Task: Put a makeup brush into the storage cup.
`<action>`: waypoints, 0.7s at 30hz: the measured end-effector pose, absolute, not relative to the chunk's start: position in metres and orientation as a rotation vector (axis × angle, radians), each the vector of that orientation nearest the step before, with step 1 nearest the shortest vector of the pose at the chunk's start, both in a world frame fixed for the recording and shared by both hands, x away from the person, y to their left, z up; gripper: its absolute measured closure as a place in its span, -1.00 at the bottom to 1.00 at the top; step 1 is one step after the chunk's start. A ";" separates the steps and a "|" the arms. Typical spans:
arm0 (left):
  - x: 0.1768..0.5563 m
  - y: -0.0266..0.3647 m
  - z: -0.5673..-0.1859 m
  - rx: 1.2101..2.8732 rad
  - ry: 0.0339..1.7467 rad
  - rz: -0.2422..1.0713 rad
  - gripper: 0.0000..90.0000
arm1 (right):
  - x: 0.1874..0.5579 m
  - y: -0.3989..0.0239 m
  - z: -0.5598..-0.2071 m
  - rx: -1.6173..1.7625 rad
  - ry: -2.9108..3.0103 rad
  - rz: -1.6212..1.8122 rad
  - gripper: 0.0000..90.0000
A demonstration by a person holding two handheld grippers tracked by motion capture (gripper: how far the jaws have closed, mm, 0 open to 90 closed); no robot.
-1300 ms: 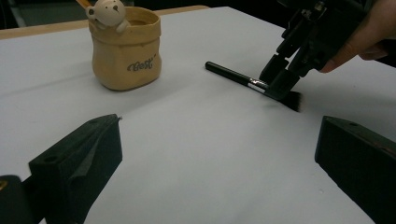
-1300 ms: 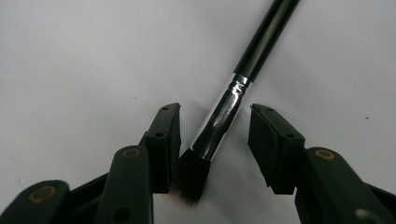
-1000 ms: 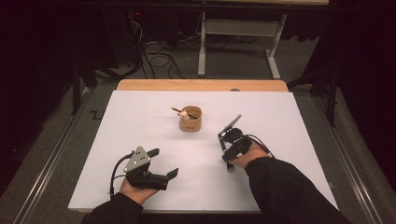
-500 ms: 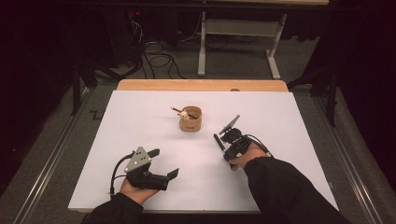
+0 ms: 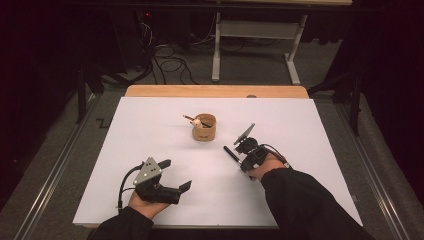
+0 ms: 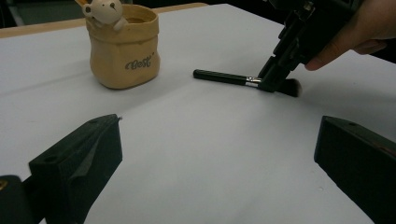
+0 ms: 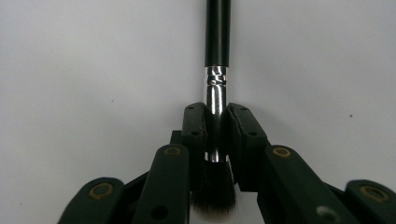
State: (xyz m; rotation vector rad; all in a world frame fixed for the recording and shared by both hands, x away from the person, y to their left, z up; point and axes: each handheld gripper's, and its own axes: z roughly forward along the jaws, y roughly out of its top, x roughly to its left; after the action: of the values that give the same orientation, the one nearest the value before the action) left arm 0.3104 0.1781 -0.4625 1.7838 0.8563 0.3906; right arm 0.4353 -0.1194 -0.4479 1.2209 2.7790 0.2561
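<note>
Left tongs (image 5: 175, 176): released, nothing between the jaws, parked low at the near-left of the surface (image 5: 150, 125). In the left gripper view both jaws stand wide apart with bare white sheet between. Keep them there, well clear of the work.

Centre: tan cup (image 5: 204, 127) stands upright on the surface, a small rabbit figure (image 6: 103, 9) at its rim and a pencil-like stick (image 5: 190, 119) poking out. The cup mouth looks narrow, so entry angle will matter.

Right of the cup: makeup brush (image 5: 231, 153) lies flat on the surface, handle tip pointing roughly toward the cup, bristles toward the person.

Right tongs (image 7: 216, 128): jaws have just been closing and are now clenched on the brush at the silver ferrule (image 7: 215, 93), just above the bristles (image 7: 214, 196). The pads look to be touching metal on both sides, brush centred.

Judgement on the step, a pick-up for what looks like dropping it in the cup:
- Grip sits at the bristle end, so the long handle will hang out front. Expect droop or swivel on lift.
- Ferrule is smooth and round, so it could roll between the pads. Firm up before lifting.
- Lift straight up first, then swing handle-down toward the cup.
- Approach the cup on the side away from the rabbit figure and the stick; a knock could tip the cup.
- Release only once the handle is well inside the rim.
</note>
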 end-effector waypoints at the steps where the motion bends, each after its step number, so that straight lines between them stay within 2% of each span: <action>1: 0.311 0.178 -0.463 1.781 0.858 0.390 -0.96 | 0.434 -0.119 -0.447 1.220 2.780 0.258 0.75; 10: 0.310 0.178 -0.462 1.777 0.859 0.400 -0.96 | 0.427 -0.129 -0.422 1.179 2.787 0.301 0.75; 21: 0.308 0.177 -0.462 1.785 0.851 0.406 -0.96 | 0.410 -0.145 -0.410 1.176 2.779 0.320 0.75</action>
State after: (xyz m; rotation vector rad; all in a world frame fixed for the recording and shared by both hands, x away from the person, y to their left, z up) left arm 0.3085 0.1775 -0.4619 1.7847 0.8505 0.4058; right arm 0.4100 -0.1448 -0.4096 1.1756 2.7792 0.3202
